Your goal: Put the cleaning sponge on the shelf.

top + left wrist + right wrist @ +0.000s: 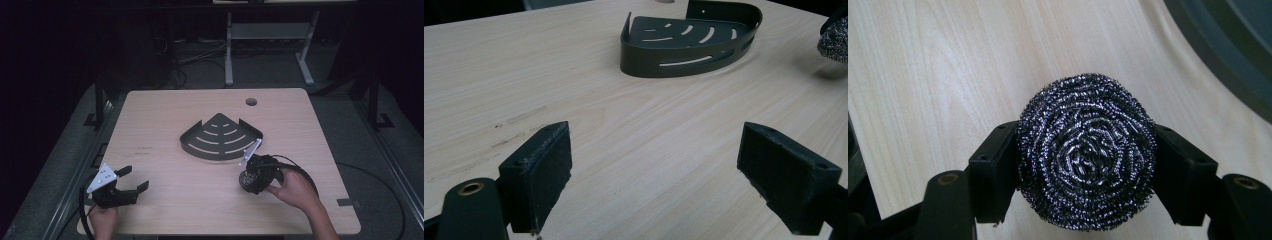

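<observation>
Right gripper view: the right gripper [1087, 165] is clamping a steel wool scourer [1086, 152] above the wooden table [923, 75], just beside the dark corner shelf [220, 136] (its rim close by). The left gripper [659, 175] is gaping wide, holding nothing.

- We see a pale wood table [165, 115] with rounded corners, its grain running across the top.
- A round cable hole [251, 102] sits near the table's far edge.
- A dark metal corner shelf [220, 137] lies flat on the table, a little beyond its middle; its base is slotted, its curved wall faces us.
- Faint dark scuff marks [144, 150] show left of the shelf.
</observation>
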